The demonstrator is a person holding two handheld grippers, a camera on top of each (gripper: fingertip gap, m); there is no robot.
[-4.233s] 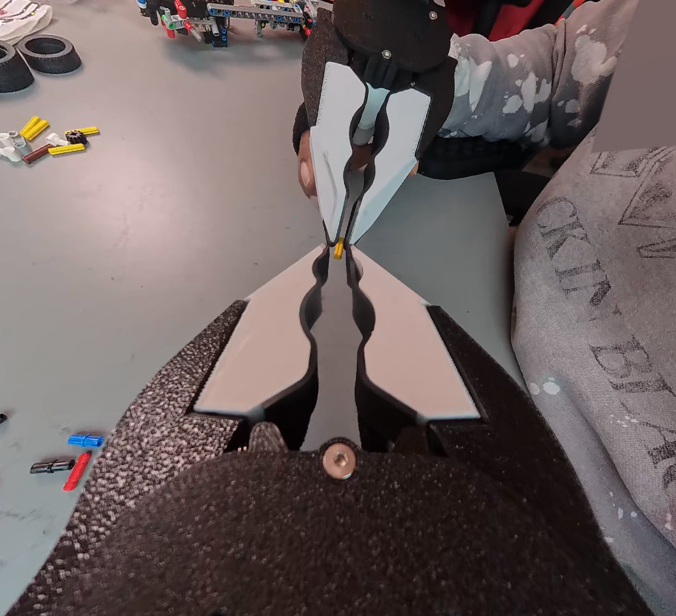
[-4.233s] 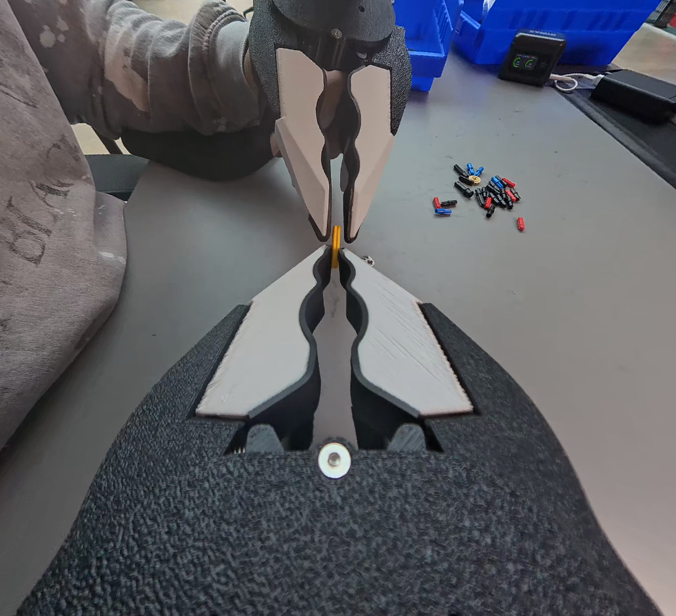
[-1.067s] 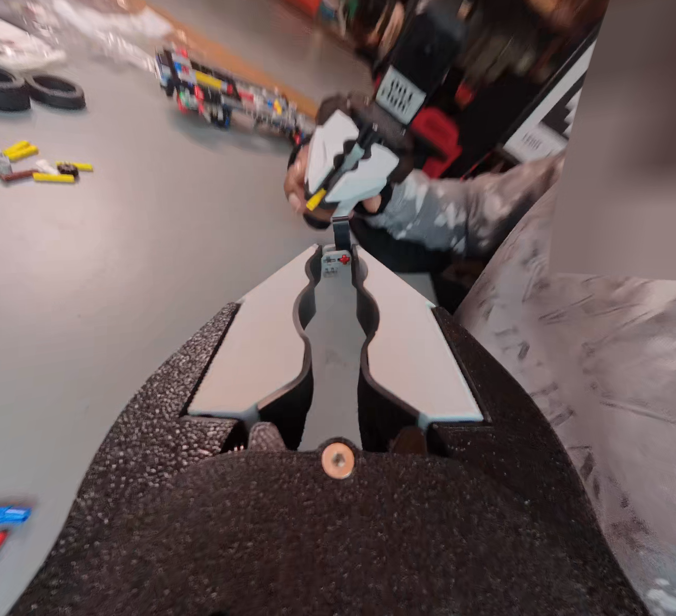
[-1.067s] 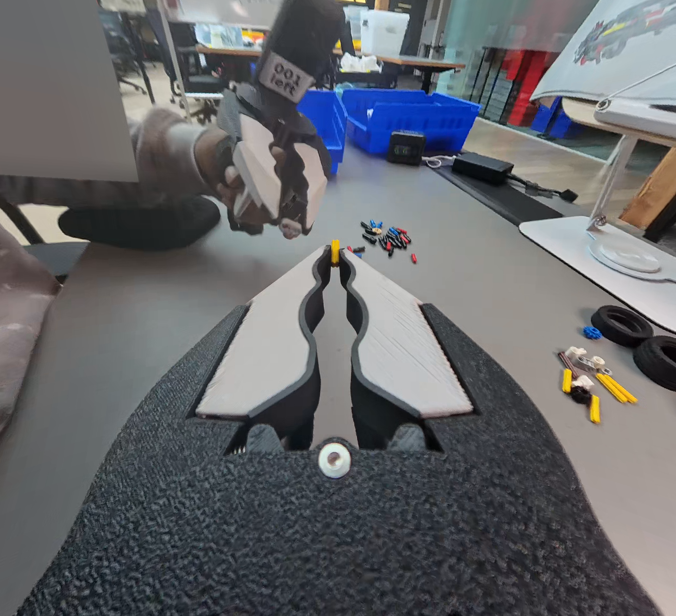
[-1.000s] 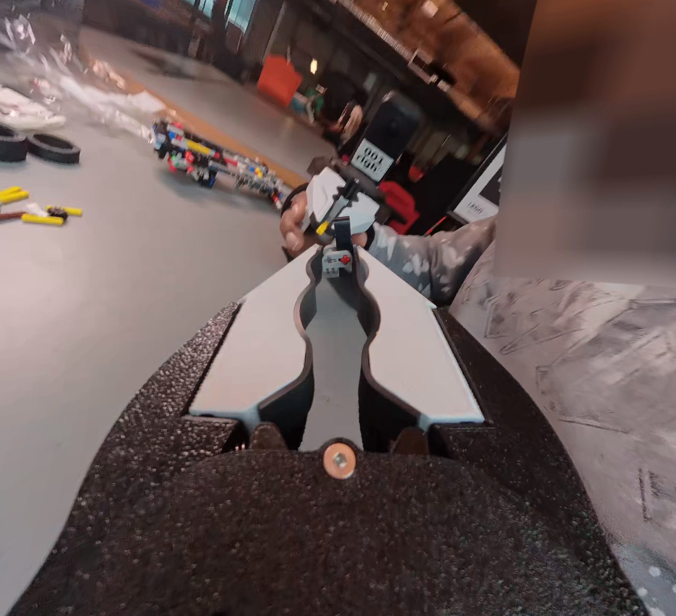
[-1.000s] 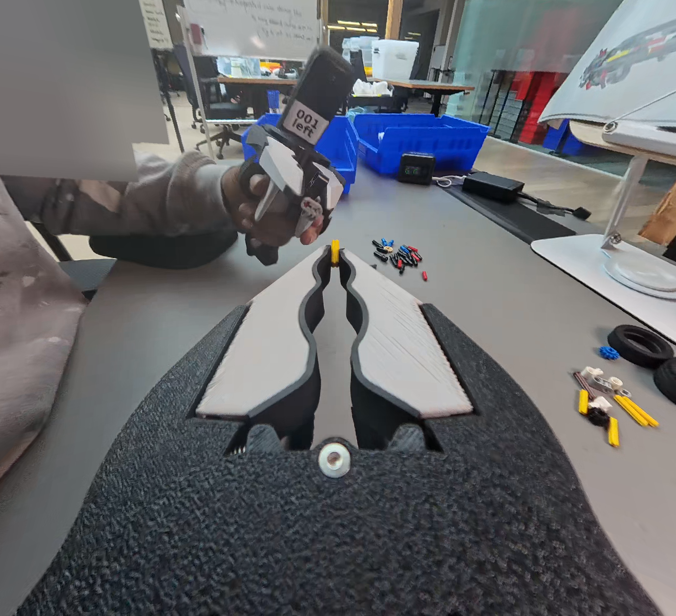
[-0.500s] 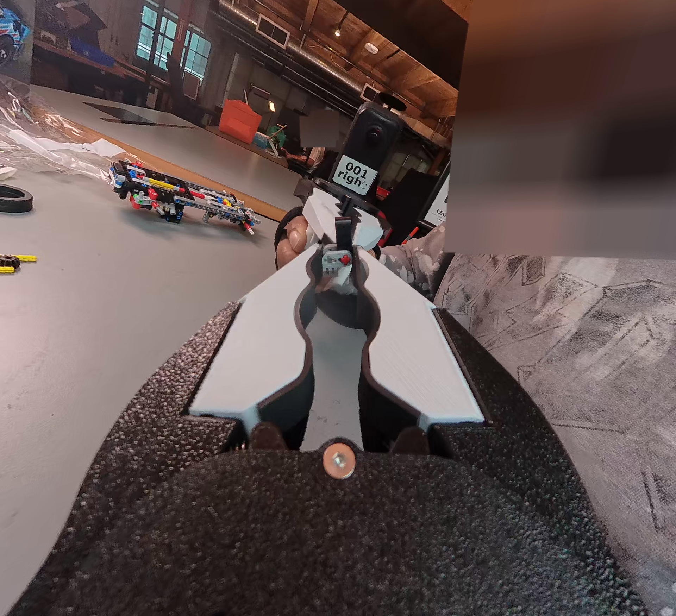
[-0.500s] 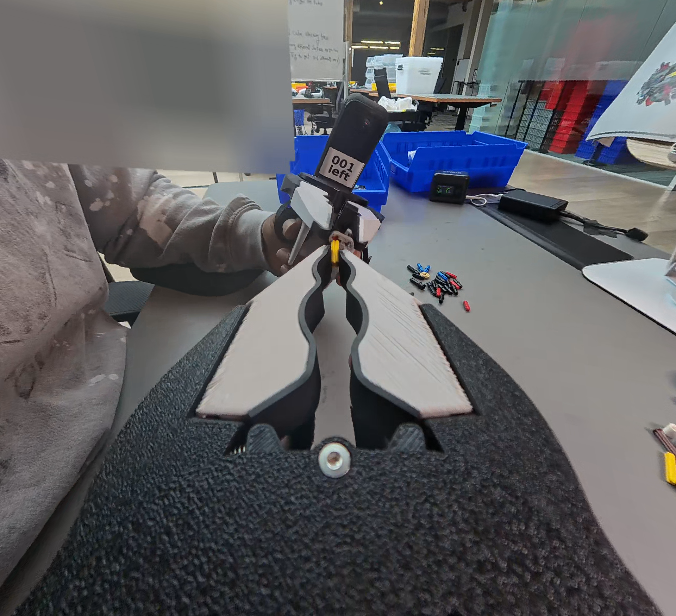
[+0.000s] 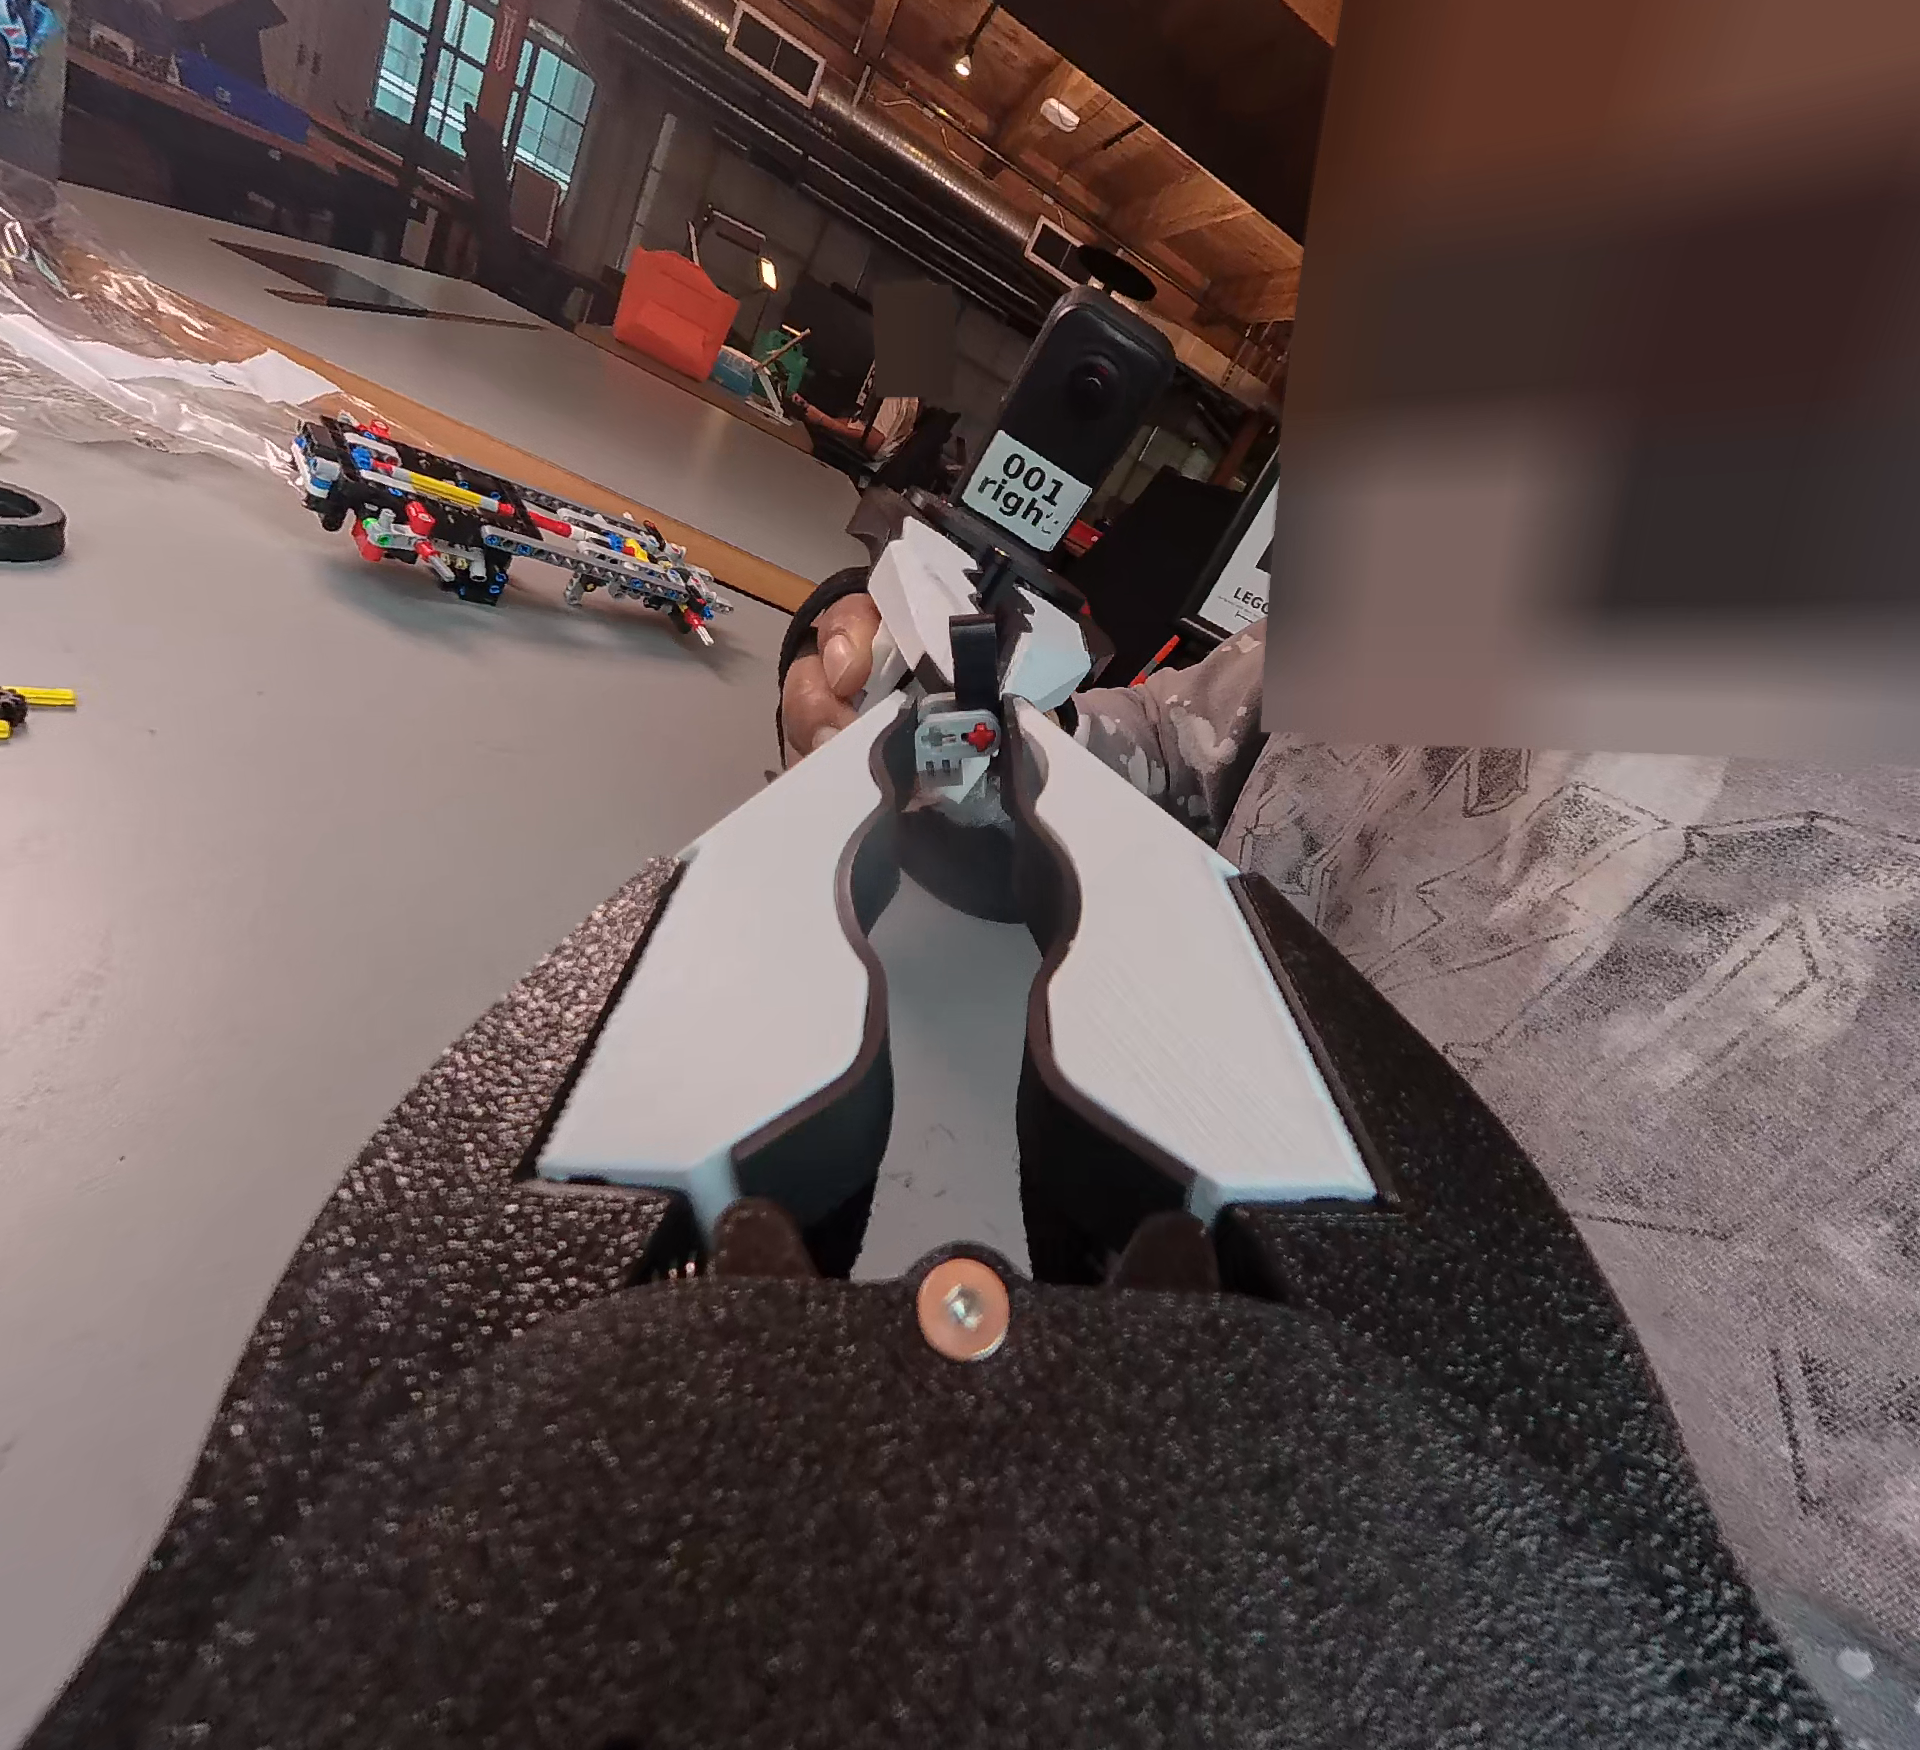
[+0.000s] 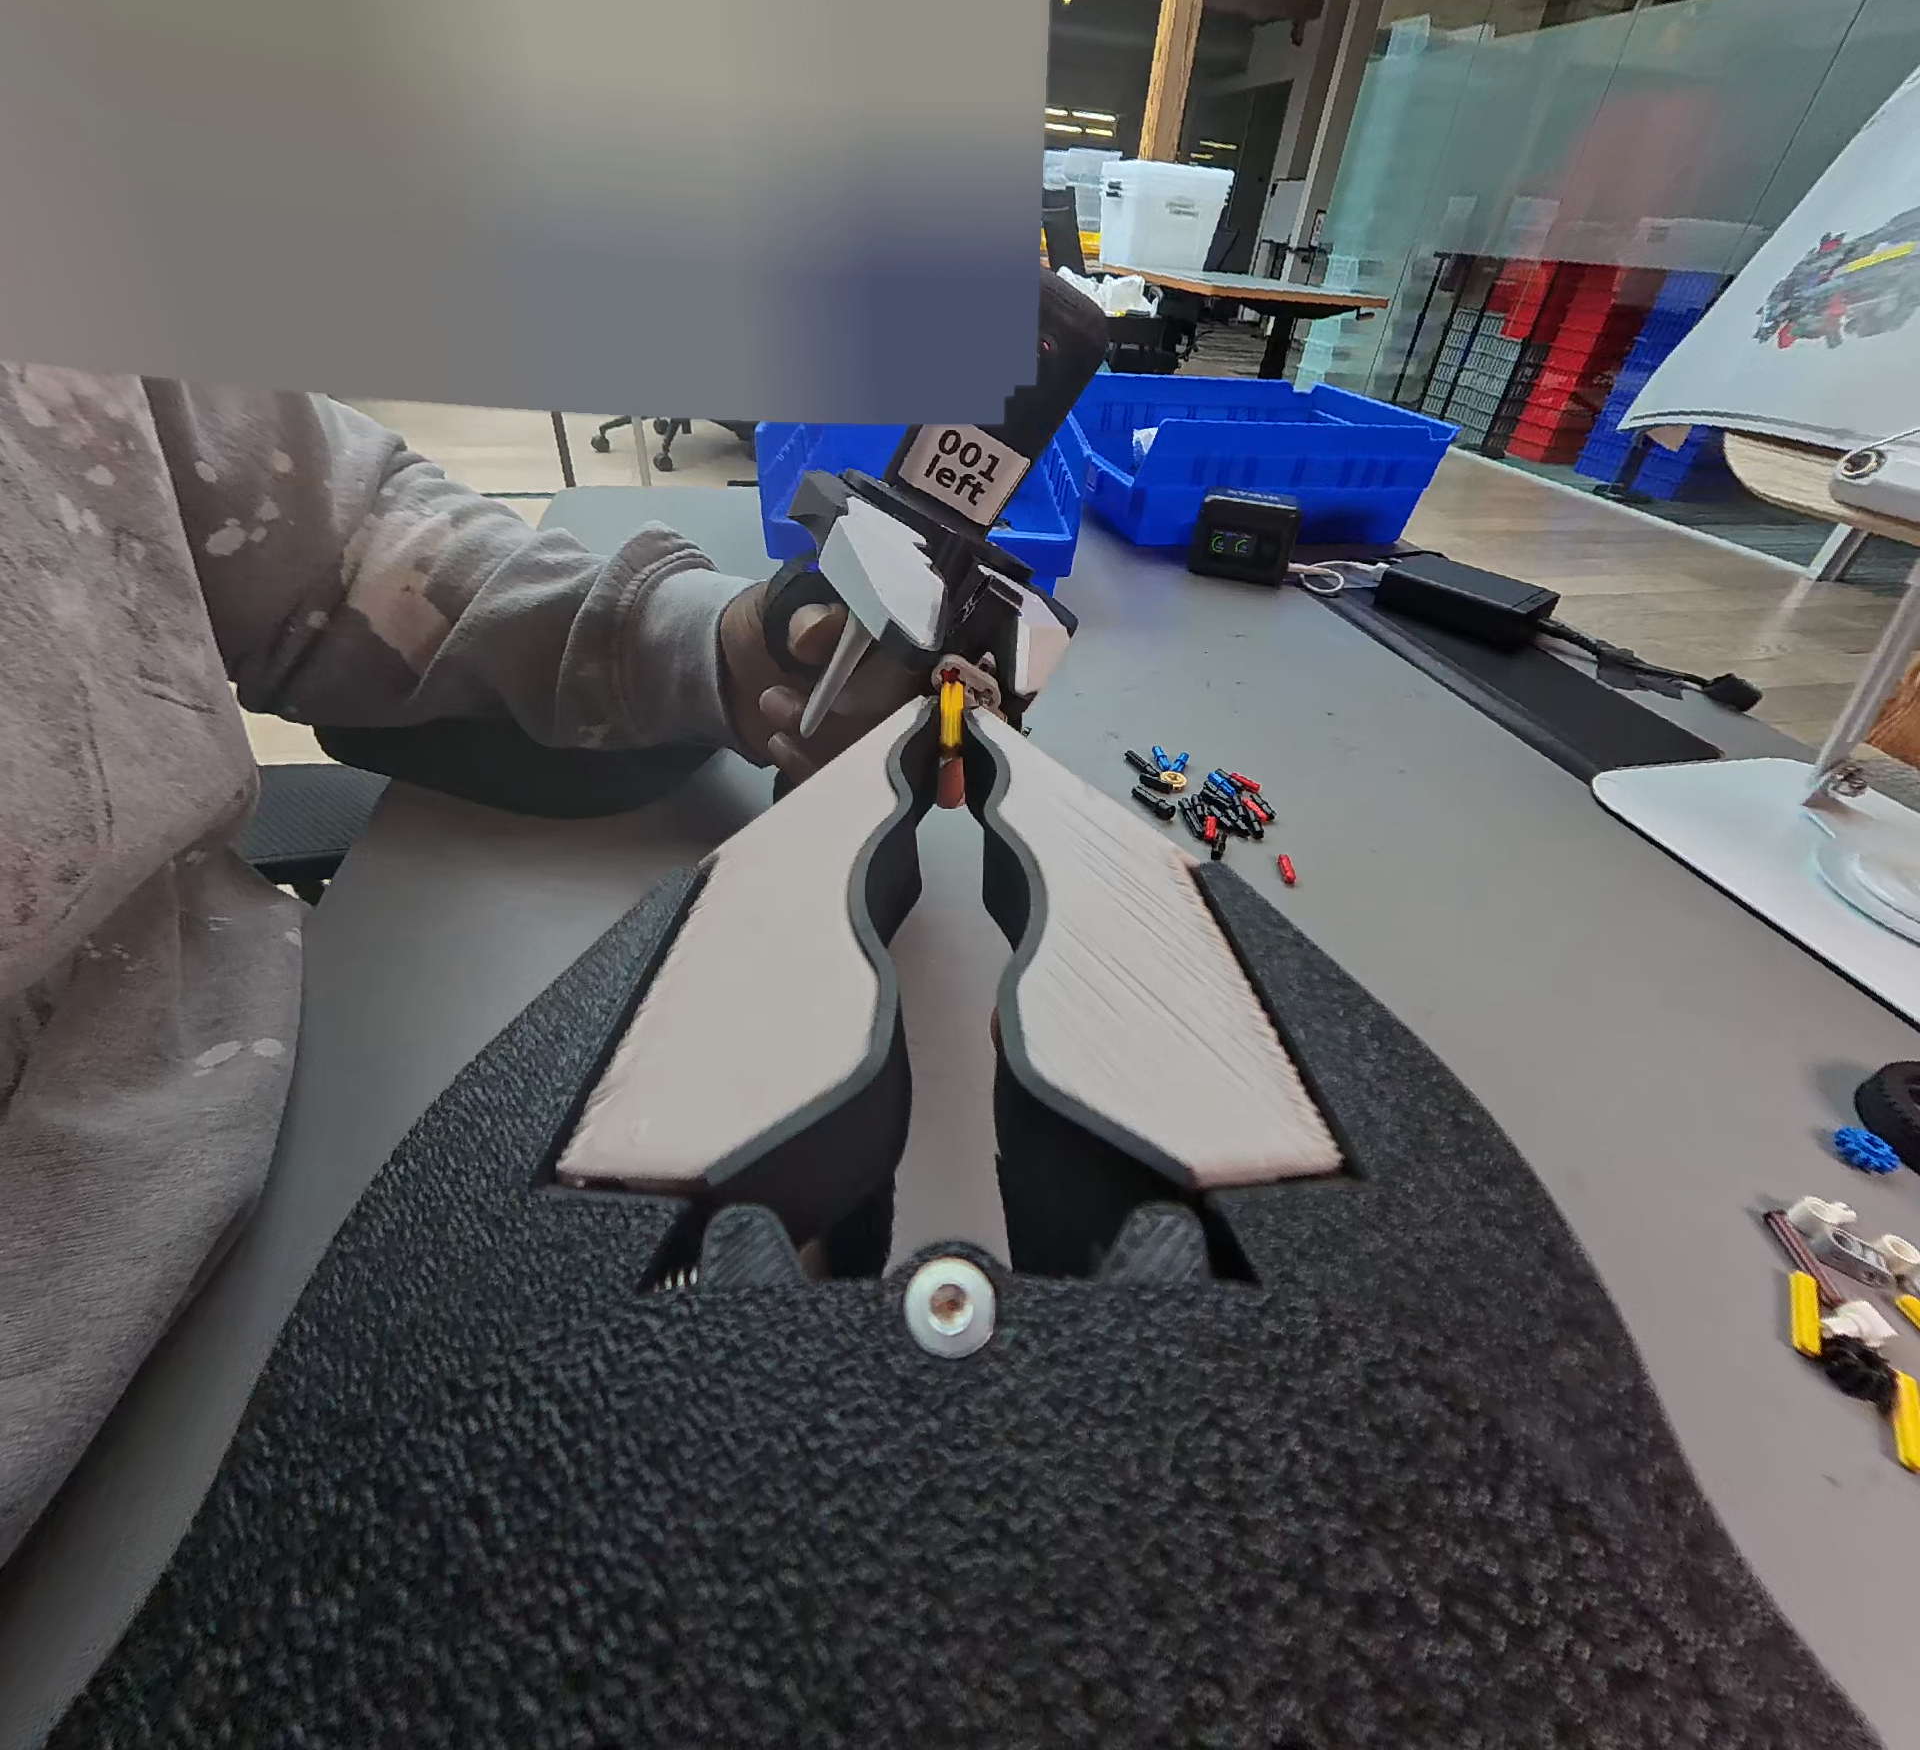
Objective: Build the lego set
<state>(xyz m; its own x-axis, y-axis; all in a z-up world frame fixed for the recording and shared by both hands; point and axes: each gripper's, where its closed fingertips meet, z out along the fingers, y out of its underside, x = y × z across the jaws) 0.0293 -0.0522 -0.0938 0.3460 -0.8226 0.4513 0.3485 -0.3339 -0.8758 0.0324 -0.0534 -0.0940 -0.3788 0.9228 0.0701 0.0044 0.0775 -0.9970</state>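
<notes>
Left wrist view: left tongs (image 9: 961, 744) pinch a small grey lego connector block with a red pin and a black beam standing up from it (image 9: 956, 744), held above the grey desk (image 9: 312, 817). Right tongs (image 9: 971, 651) face them tip to tip, just beyond the block.

Right wrist view: right tongs (image 10: 951, 729) are pressed onto a short yellow axle pin (image 10: 950, 724), its free end pointing at the left tongs (image 10: 961, 672) and touching or nearly touching the grey block; contact cannot be confirmed.

Partly built long lego chassis of grey and black beams (image 9: 499, 526) lies well apart, far side of the desk. Loose pile of black, blue and red pins (image 10: 1210, 801) sits near the tongs.

Judged step: pushing the axle into a hole of the block, in mid-air.

Risks:
- Both grips are at the very tips; off-axis push could twist the axle out or rotate the block.
- Axle profile not aligned with the hole: jams, then slips.
- Dropped part may fall off the near desk edge.
</notes>
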